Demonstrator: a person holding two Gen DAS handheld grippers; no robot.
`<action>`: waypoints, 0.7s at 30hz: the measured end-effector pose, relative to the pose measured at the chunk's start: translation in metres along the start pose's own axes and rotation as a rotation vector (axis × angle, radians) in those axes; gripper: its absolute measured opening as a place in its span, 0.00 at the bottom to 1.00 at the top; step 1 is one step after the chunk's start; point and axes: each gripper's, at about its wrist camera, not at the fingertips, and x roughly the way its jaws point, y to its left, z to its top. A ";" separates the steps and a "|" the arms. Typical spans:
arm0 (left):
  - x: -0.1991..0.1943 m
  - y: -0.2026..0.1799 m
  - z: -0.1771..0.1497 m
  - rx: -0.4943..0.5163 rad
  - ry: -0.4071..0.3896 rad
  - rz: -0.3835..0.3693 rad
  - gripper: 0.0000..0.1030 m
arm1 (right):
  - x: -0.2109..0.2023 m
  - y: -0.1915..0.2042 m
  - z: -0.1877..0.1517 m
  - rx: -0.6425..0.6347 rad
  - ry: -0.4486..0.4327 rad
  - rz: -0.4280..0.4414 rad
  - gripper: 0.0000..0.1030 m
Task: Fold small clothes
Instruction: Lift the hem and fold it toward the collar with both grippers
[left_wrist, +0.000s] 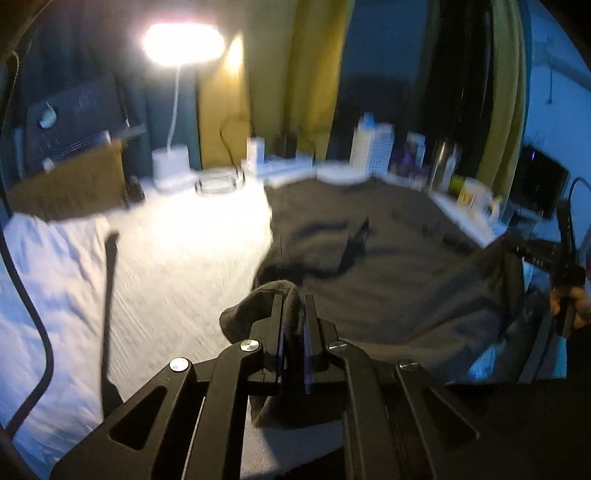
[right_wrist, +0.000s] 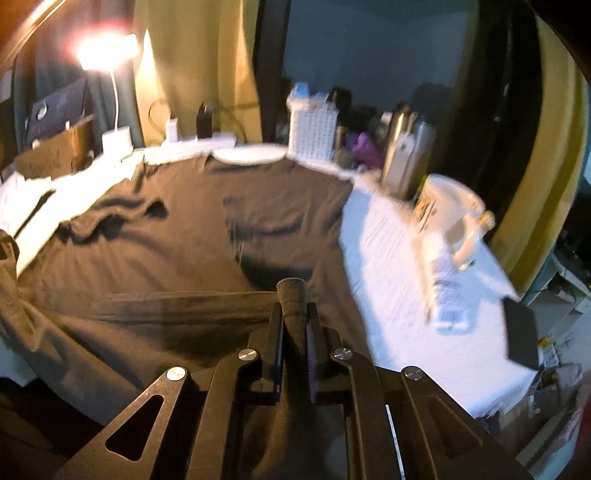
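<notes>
Fabric fills both grips: the left gripper (left_wrist: 294, 306) is clamped on a bunched fold of the dark shirt (left_wrist: 388, 258), and the right gripper (right_wrist: 294, 314) pinches another rolled edge of that shirt (right_wrist: 192, 236) between its closed jaws. Beyond the fingers, the shirt lies spread on the white tabletop (right_wrist: 388, 258), its collar toward 12 o'clock. In the left wrist view bare white cloth stretches toward 10 o'clock. Farther back, a lit lamp (left_wrist: 183, 44) glows at 11 o'clock, a white basket (right_wrist: 313, 133) stands at 12, and steel bottles (right_wrist: 410, 155) at 1 o'clock.
</notes>
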 end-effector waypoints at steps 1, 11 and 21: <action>-0.004 0.000 0.003 0.002 -0.017 -0.003 0.06 | -0.007 -0.003 0.003 0.005 -0.017 -0.010 0.09; 0.039 0.021 -0.048 -0.011 0.246 0.034 0.06 | 0.020 -0.034 -0.020 0.072 0.061 -0.073 0.09; 0.041 0.024 -0.038 -0.030 0.251 0.051 0.60 | 0.045 -0.030 -0.043 0.078 0.139 -0.058 0.09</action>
